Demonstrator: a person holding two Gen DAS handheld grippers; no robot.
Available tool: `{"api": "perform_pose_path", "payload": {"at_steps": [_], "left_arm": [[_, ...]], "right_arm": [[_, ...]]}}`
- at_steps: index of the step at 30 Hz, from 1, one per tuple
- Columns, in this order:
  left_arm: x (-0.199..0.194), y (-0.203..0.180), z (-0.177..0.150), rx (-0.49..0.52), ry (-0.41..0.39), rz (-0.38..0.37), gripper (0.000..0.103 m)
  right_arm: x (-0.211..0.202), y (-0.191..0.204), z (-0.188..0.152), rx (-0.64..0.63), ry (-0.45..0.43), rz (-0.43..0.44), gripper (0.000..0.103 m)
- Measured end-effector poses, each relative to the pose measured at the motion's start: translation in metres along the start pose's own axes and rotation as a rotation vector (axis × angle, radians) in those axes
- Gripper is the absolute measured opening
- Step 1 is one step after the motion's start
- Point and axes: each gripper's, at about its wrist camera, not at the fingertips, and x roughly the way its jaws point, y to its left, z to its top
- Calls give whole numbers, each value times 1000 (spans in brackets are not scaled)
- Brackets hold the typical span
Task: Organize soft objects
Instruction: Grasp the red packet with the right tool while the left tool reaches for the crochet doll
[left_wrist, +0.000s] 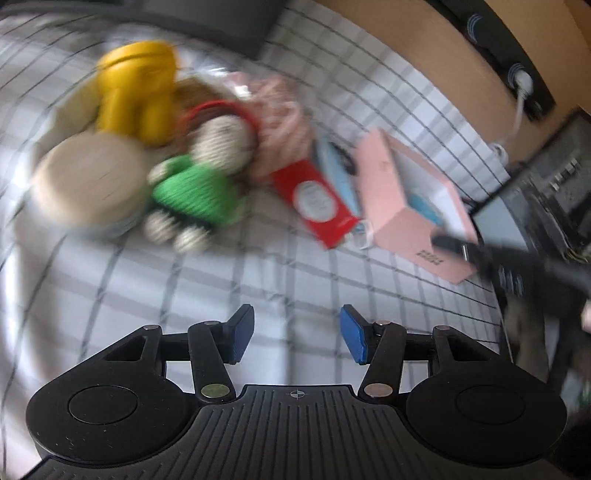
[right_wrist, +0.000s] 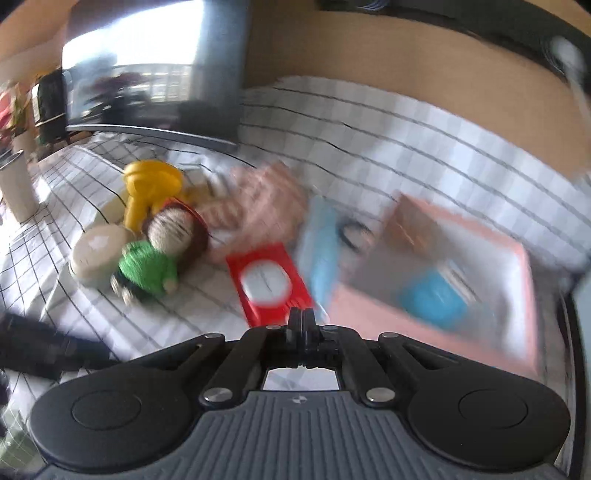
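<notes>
A crocheted doll with a green dress (left_wrist: 195, 184) (right_wrist: 151, 269) lies on the checked cloth (left_wrist: 258, 273) next to a yellow soft toy (left_wrist: 140, 92) (right_wrist: 147, 188) and a pink knitted piece (left_wrist: 280, 122) (right_wrist: 266, 199). A pink open box (left_wrist: 413, 199) (right_wrist: 443, 273) holds a blue item. My left gripper (left_wrist: 297, 338) is open and empty, above bare cloth in front of the pile. My right gripper (right_wrist: 302, 323) is shut and empty, above the near edge of a red packet (right_wrist: 267, 280). Both views are motion-blurred.
A beige round lidded tub (left_wrist: 88, 184) (right_wrist: 98, 254) stands left of the doll. A red packet (left_wrist: 317, 203) and a light blue packet (left_wrist: 336, 162) (right_wrist: 321, 243) lie between pile and box. A monitor (right_wrist: 147, 66) stands behind. The right gripper's body (left_wrist: 517, 269) shows at right.
</notes>
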Motion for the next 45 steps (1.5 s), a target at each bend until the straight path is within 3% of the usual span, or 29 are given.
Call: {"api": "perform_pose_path", "payload": {"at_steps": [6, 7, 10, 11, 17, 22, 24, 28, 30, 32, 39, 45], "left_arm": [[25, -26, 39, 40, -8, -19, 56], [25, -28, 41, 44, -14, -17, 56], [22, -26, 41, 45, -19, -14, 56], [20, -23, 38, 39, -18, -11, 56], [-3, -1, 13, -23, -29, -8, 56], [-27, 17, -14, -83, -62, 2, 56], [-33, 27, -24, -125, -69, 14, 56], [-43, 45, -42, -197, -87, 39, 56], [-46, 50, -44, -214, -93, 47, 56], [-50, 51, -41, -206, -105, 56, 56], [-48, 34, 17, -26, -175, 168, 56], [-2, 32, 80, 60, -182, 277, 56]], "right_arm": [[-24, -35, -39, 71, 26, -58, 3], [-26, -33, -40, 61, 16, -53, 11], [-18, -19, -31, 10, -13, -19, 62], [-13, -13, -25, -15, -33, -3, 67], [42, 22, 25, -165, 0, 138, 67], [116, 42, 75, -297, 178, 208, 74], [144, 46, 89, -342, 264, 213, 81], [186, 44, 95, -354, 414, 175, 82], [185, 42, 96, -306, 418, 202, 64], [172, 44, 93, -286, 397, 234, 53], [88, 38, 50, -201, 267, 281, 53], [30, 11, -1, -66, 199, 164, 53]]}}
